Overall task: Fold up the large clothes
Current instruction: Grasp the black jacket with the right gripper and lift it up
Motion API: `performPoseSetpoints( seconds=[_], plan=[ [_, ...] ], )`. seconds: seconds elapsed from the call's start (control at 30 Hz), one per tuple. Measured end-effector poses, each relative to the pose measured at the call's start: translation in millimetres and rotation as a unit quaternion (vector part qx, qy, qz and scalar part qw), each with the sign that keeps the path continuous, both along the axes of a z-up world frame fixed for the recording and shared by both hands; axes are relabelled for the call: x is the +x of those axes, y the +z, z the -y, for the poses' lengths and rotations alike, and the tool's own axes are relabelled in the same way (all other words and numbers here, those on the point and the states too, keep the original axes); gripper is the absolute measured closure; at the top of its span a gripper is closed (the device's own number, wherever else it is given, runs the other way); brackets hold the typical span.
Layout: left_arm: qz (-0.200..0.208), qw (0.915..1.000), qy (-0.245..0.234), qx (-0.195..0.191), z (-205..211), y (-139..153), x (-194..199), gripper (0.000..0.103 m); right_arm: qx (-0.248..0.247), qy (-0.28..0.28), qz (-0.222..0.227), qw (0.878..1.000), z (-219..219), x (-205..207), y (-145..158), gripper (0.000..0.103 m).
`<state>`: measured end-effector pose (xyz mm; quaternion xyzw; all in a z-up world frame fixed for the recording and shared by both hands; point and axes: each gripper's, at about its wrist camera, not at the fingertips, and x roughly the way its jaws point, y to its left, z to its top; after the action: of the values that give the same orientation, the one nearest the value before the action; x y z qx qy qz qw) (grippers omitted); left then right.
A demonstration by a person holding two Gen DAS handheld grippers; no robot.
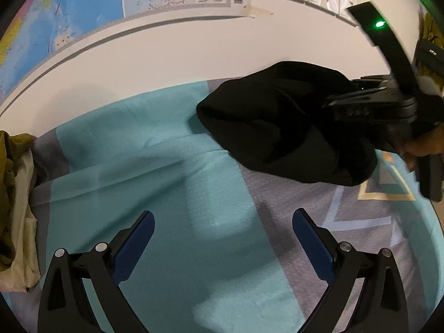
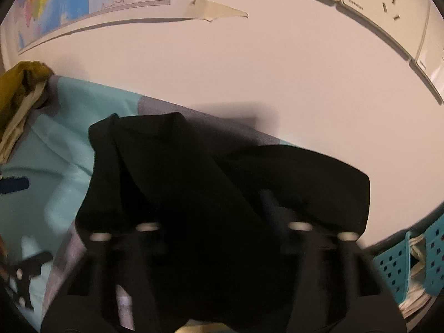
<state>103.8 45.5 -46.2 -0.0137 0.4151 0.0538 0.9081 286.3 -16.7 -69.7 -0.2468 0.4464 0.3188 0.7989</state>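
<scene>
Black garment [image 1: 280, 127] being seen as matt, soft cloth. Bedsheet [image 1: 177, 183] showing as matt woven fabric, teal and grey. Left gripper [image 1: 223, 238] pads [image 1: 130, 249] appearing as blue textured rubber; frame as matt black plastic with shiny metal pins. Map [image 1: 83, 2] reading as glossy paper. Basket [image 2: 394, 266] looking like perforated smooth teal plastic.

Bare bedsheet [image 1: 172, 166] ahead — black garment [image 1: 277, 127] rightward
</scene>
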Motion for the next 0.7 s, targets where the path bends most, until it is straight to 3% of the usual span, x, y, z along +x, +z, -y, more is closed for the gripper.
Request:
performPoseSetpoints(
  seconds=[0.1, 0.27, 0.4, 0.5, 0.7],
  plan=[
    [0.0, 1.0, -0.001, -0.006, -7, -1, 2, 0.007, 0.026, 0.004, 0.02, 0.999, 14, -4, 32, 0.089],
    [0.02, 0.9992, -0.021, -0.029, -9, 5, 8, 0.007, 0.096, -0.045, 0.027, 0.994, 57, 9, 95, 0.093],
    [0.033, 0.995, -0.064, -0.069, 4, 11, 17, 0.007, 0.159, -0.098, 0.013, 0.982, 98, 24, 127, 0.094],
    [0.052, 0.9874, -0.113, -0.098, 29, 18, 24, 0.007, 0.196, -0.123, 0.013, 0.973, 106, 31, 142, 0.094],
    [0.078, 0.9612, -0.177, -0.197, 72, 32, 52, 0.007, 0.228, -0.135, 0.042, 0.963, 115, 25, 172, 0.095]
  ],
)
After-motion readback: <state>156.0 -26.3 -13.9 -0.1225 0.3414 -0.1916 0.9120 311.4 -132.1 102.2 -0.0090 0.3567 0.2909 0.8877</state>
